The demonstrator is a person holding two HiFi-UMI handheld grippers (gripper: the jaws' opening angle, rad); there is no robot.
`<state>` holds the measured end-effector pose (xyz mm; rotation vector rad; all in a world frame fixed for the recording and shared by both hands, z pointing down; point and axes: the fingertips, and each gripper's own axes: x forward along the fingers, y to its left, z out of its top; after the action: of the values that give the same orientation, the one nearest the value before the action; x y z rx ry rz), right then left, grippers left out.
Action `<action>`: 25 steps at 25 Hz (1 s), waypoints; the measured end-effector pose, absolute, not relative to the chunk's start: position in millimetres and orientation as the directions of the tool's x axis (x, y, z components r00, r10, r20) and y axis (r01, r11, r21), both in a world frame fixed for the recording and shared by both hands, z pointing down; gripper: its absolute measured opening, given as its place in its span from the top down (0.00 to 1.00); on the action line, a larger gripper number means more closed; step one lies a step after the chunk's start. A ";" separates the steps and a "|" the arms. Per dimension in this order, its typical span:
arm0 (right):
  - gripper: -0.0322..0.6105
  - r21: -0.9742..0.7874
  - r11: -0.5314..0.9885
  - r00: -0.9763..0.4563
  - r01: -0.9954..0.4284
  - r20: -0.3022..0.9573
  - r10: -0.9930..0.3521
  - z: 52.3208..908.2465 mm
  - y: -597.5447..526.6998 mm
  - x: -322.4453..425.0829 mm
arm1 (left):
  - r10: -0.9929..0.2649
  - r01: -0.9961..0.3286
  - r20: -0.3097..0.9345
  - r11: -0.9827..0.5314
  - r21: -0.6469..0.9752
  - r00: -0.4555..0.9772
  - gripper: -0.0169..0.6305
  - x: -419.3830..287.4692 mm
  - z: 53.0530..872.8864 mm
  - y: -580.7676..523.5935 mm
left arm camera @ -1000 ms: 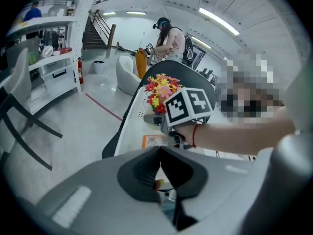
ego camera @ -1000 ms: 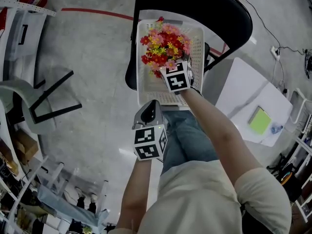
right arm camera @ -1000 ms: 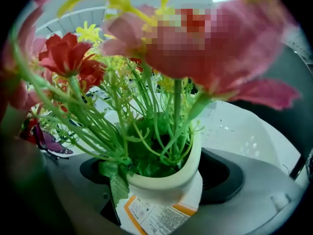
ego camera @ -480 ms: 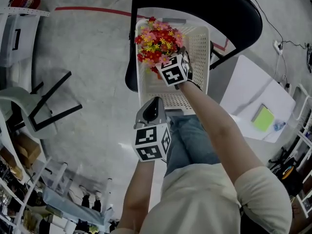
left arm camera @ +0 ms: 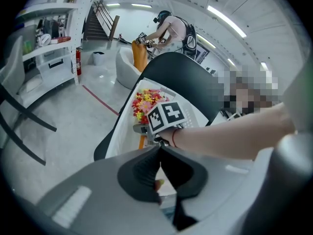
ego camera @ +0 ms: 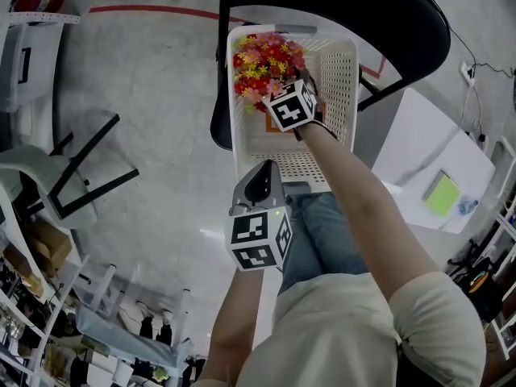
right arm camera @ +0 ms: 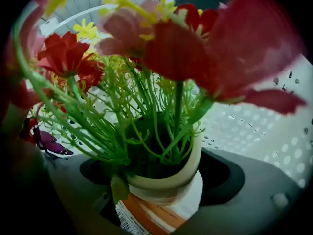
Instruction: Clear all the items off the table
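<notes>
While the left gripper is hanging over the grey floor beside the person's jeans, its jaws are pressing flat together, gripping nothing. Just right of it and further from the person, the right gripper is reaching down into a white perforated basket that is sitting on a black chair. Its jaws are clamping from both sides on the flower pot, a cream pot with an orange label, and red, pink and yellow flowers are spreading above it. The pot is sitting inside the basket's walls, near the left wall; whether its base is touching the basket's bottom I cannot tell. Further right, a white table is carrying a green pad.
</notes>
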<state>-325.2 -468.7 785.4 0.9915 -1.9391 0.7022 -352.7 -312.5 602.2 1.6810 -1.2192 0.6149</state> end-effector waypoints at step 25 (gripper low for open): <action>0.13 -0.095 0.417 -0.280 -0.904 0.869 -0.408 754.3 -437.5 -298.4 | -0.472 -0.924 0.802 -0.084 0.373 0.367 0.96 -353.1 589.0 -292.3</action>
<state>-298.4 -437.5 754.3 1.1215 -1.8653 0.7757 -353.1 -292.3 589.0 1.7107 -1.2453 0.6184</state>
